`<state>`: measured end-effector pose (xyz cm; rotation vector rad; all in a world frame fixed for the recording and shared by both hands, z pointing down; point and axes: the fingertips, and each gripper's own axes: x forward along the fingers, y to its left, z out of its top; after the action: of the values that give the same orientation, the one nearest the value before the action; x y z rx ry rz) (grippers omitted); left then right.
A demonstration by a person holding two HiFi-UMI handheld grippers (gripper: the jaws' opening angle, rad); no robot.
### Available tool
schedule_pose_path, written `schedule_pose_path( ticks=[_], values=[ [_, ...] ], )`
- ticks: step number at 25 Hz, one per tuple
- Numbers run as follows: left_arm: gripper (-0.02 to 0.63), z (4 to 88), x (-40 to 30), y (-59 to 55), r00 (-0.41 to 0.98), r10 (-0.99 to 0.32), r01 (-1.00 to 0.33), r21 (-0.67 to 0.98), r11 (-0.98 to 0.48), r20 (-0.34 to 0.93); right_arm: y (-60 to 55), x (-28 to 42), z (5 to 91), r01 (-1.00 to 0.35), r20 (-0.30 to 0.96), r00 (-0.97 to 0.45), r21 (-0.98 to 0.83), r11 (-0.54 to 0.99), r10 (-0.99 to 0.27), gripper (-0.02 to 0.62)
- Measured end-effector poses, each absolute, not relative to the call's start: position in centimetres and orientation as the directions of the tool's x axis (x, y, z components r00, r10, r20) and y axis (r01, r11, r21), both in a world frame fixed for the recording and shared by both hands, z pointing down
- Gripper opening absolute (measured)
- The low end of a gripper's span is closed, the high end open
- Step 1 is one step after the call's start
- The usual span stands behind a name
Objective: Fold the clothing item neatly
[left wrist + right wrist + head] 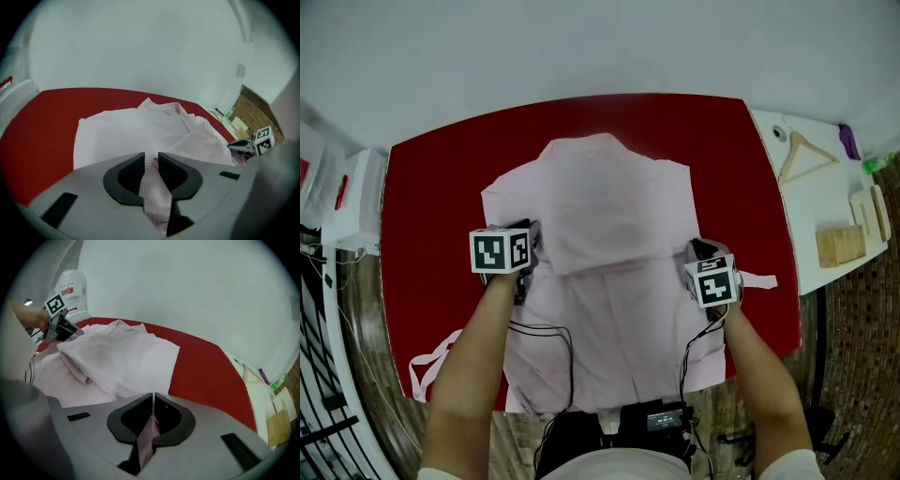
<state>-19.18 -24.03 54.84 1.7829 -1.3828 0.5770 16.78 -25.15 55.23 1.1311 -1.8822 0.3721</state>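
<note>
Pale pink garment [609, 216] lies flat on the red counter [431, 206]. It's roughly centred, and the near hem hangs over the front edge. An upper layer is doubled over the middle, and its edge runs across between the two grippers. A tie loop [427, 366] trails off near-left and a short strap [759, 279] sticks out on the right.

Left gripper [530, 246] is at the left end of that folded edge. In the left gripper view [151, 159] the jaws stand slightly apart. A strip of garment runs through the gap, but it doesn't look pinched.

Right gripper [698, 248] is at the right end of the edge. In the right gripper view [153, 397] the jaws are clenched almost tip to tip on a thin fold of the garment.

Each gripper shows up in the other's view, across the fabric.

The white side table [806, 216] on the right carries a wooden hanger [806, 155] and a wooden block [841, 246], well clear of the garment.
</note>
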Motion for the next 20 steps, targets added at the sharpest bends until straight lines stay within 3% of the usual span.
schedule_pose_path(
  ticks=[2, 10, 15, 16, 18, 20],
  values=[
    [0.095, 55.1, -18.9, -24.1, 0.323, -0.571, -0.939, 0.330, -0.095, 0.755, -25.2, 16.7, 55.2, -0.822, 0.801, -0.197, 0.180, 0.540, -0.566, 0.027],
    [0.100, 54.0, -19.5, -24.5, 0.387, -0.609, -0.882, 0.471, -0.025, 0.692, -25.3, 16.7, 55.3, -0.822, 0.795, -0.200, 0.181, 0.539, -0.572, 0.025],
    [0.098, 55.4, -18.6, -23.8, 0.377, -0.545, -0.911, 0.405, -0.075, 0.749, -25.2, 16.7, 55.4, -0.817, 0.798, -0.193, 0.191, 0.543, -0.571, 0.023],
    [0.094, 55.5, -18.7, -23.8, 0.360, -0.542, -0.922, 0.379, -0.082, 0.759, -25.2, 16.7, 55.4, -0.816, 0.798, -0.191, 0.194, 0.544, -0.571, 0.023],
    [0.024, 55.5, -18.9, -23.9, 0.334, -0.551, -0.934, 0.346, -0.087, 0.765, -25.3, 16.7, 55.4, -0.816, 0.798, -0.191, 0.195, 0.545, -0.571, 0.023],
    [0.012, 55.2, -19.3, -23.8, 0.328, -0.571, -0.933, 0.351, -0.074, 0.752, -25.3, 16.7, 55.3, -0.817, 0.798, -0.192, 0.193, 0.543, -0.572, 0.023]
  ],
)
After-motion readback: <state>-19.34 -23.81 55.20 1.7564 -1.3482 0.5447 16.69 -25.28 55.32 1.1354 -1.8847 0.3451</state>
